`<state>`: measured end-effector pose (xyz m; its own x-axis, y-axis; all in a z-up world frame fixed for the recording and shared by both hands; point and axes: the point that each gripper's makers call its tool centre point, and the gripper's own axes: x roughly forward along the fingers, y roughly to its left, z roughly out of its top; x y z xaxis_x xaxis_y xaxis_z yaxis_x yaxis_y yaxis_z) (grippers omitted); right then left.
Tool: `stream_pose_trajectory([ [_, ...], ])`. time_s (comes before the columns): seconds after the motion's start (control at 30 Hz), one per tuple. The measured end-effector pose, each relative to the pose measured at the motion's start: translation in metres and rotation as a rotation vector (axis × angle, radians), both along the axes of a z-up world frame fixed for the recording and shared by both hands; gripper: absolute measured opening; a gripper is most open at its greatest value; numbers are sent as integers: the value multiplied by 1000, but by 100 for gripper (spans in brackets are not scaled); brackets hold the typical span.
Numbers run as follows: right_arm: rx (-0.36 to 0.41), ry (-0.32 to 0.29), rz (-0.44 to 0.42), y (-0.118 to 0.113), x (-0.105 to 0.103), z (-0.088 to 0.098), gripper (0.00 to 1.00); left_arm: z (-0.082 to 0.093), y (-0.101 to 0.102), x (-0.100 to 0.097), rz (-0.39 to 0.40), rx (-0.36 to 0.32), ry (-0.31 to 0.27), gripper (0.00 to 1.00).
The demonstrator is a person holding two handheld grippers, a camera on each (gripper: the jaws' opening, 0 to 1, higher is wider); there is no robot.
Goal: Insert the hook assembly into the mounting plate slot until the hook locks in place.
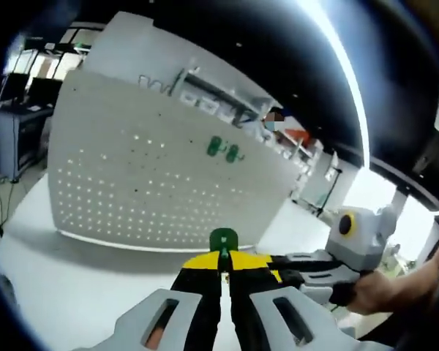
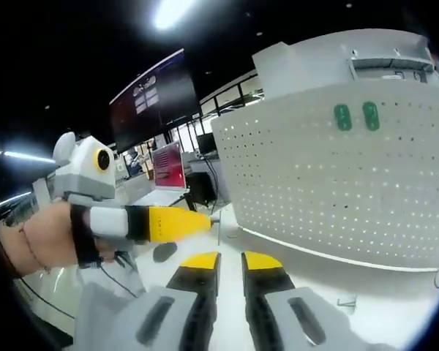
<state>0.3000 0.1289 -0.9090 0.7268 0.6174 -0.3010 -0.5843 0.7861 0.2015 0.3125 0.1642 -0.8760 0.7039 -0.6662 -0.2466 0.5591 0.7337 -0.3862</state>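
Note:
A white perforated mounting plate stands upright on the table, with two green hook pieces plugged in near its top. My left gripper is shut on a green hook assembly, held short of the plate's lower edge. In the right gripper view the plate and both green pieces show at right. There the left gripper reaches in from the left in a person's hand, a thin metal prong at its tip. My right gripper stands slightly open, holding nothing. It also comes in low from the right.
The white tabletop runs in front of the plate. A shelf unit rises behind the plate's top. Desks with screens stand at far left. A dark wall screen and a red-lit monitor sit beyond the table.

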Motion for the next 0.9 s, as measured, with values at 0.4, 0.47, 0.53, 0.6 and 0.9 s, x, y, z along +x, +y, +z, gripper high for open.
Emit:
stream_pose_trajectory([
  [0.4,-87,10,-143,-46,-12,-3,24,35,28,38,106,160,-152,1],
  [0.47,-108,7,-157,-57,-17,-2,24,43,28,47,128,167,-174,1],
  [0.53,-118,3,-189,-71,-23,0,24,49,25,53,143,165,-193,1],
  [0.6,-118,7,-212,-81,-27,-1,24,56,22,61,170,208,-235,1],
  [0.9,-140,10,-229,-117,-45,-9,24,65,2,83,306,279,-345,1],
])
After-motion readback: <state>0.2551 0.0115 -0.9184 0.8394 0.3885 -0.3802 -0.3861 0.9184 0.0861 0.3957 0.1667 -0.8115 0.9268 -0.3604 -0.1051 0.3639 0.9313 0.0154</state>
